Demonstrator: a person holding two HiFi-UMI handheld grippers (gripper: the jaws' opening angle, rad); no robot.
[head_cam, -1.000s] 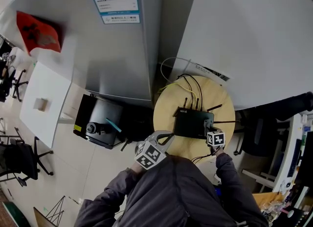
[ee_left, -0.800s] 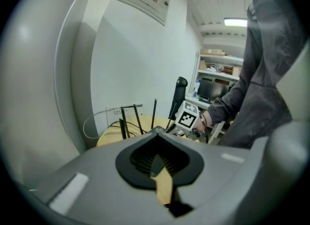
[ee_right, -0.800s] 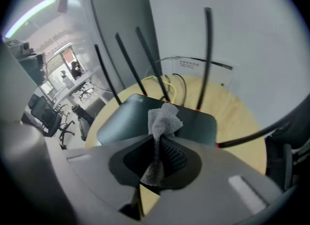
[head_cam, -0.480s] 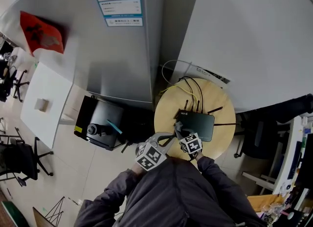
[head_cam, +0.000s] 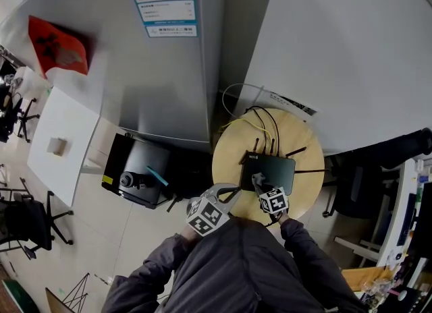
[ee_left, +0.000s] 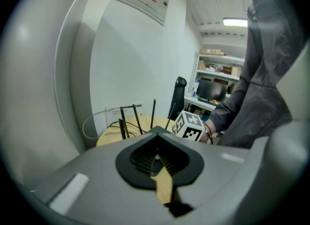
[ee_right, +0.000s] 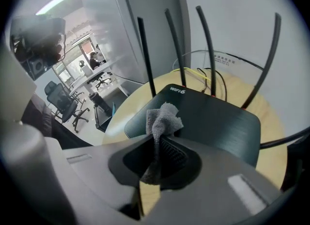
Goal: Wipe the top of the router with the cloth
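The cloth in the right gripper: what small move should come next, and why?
Probably sweep it across the router toward the far right corner. The right gripper is shut on the grey cloth, which hangs over the near left part of the black top; most of that top lies beyond it, toward the antennas.

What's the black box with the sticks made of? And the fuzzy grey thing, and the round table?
The router looks like hard black plastic with a fine brushed sheen. The cloth looks like soft, fuzzy grey fabric bunched into folds. The round table looks like pale wood, or a wood-look top.
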